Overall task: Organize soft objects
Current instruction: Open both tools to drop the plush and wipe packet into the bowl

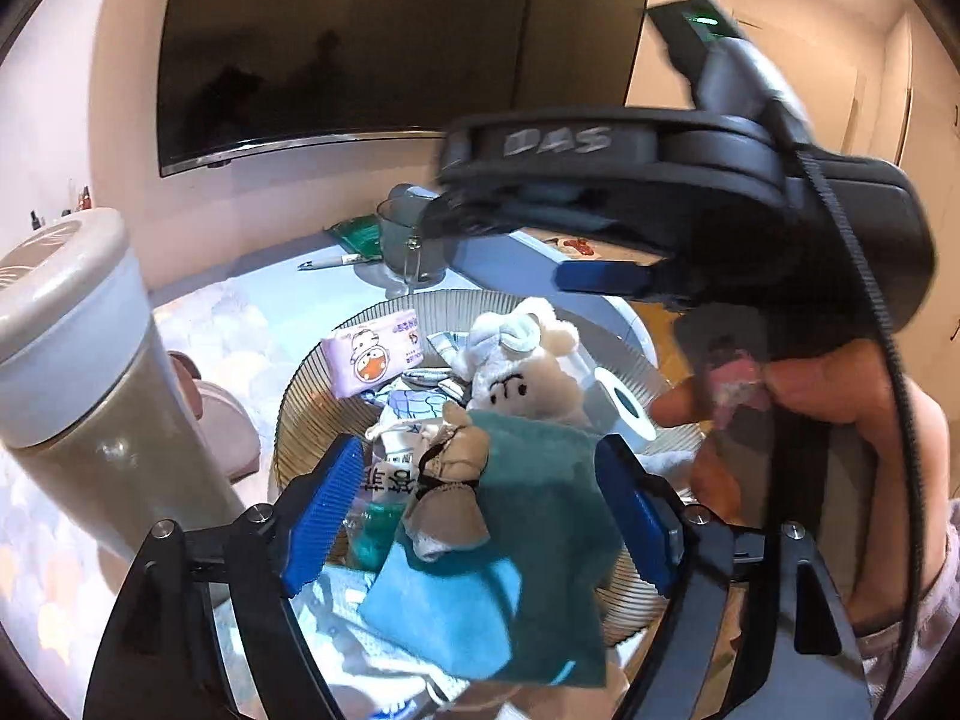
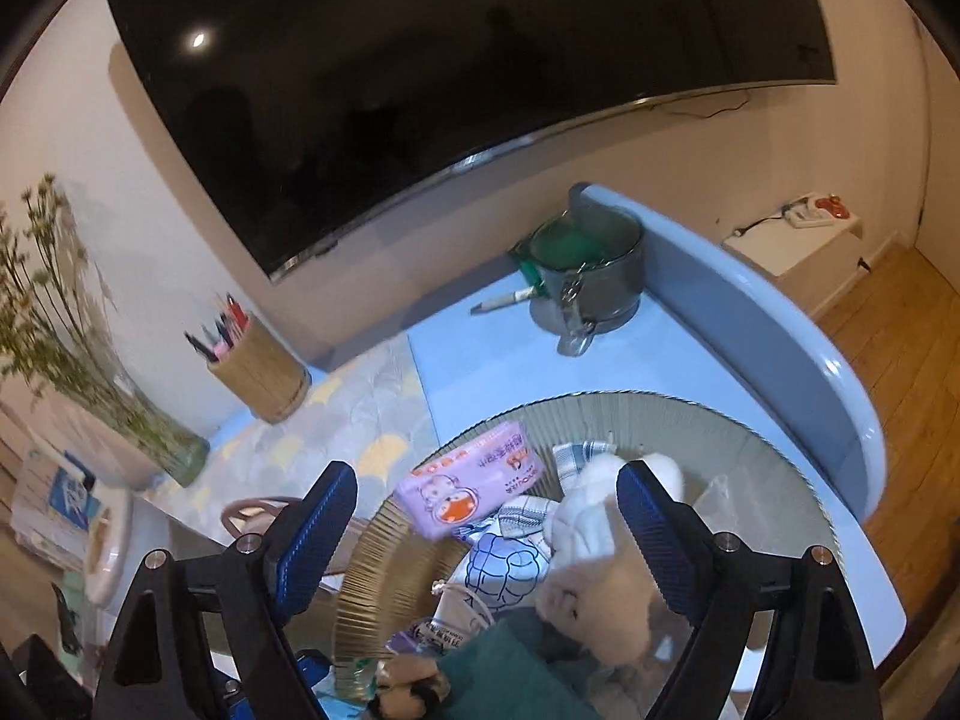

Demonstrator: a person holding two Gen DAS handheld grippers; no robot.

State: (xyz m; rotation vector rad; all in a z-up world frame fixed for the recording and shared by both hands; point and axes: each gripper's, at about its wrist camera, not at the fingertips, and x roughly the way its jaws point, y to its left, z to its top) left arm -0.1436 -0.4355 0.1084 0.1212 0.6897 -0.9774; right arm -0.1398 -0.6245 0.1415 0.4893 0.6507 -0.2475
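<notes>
A ribbed glass bowl [image 1: 312, 402] holds the soft things: a pink tissue pack [image 1: 375, 360], a white plush toy [image 1: 516, 372], a teal cloth [image 1: 540, 516] and a small beige plush piece [image 1: 450, 480]. My left gripper [image 1: 480, 516] is open over the bowl. The teal cloth and the beige piece lie between its blue pads, which do not press on them. My right gripper [image 2: 486, 534] is open above the same bowl [image 2: 690, 414], over the tissue pack [image 2: 474, 486] and beside the white plush [image 2: 594, 510]. In the left wrist view, the right gripper [image 1: 510, 222] fills the upper right.
A tall lidded container [image 1: 72, 312] stands close on the left. A grey pot [image 2: 588, 276] and a pen lie at the back by the table's raised blue edge [image 2: 780, 324]. A pen holder [image 2: 264, 360] and a vase [image 2: 150, 420] stand left. A hand [image 1: 810, 396] holds the right gripper.
</notes>
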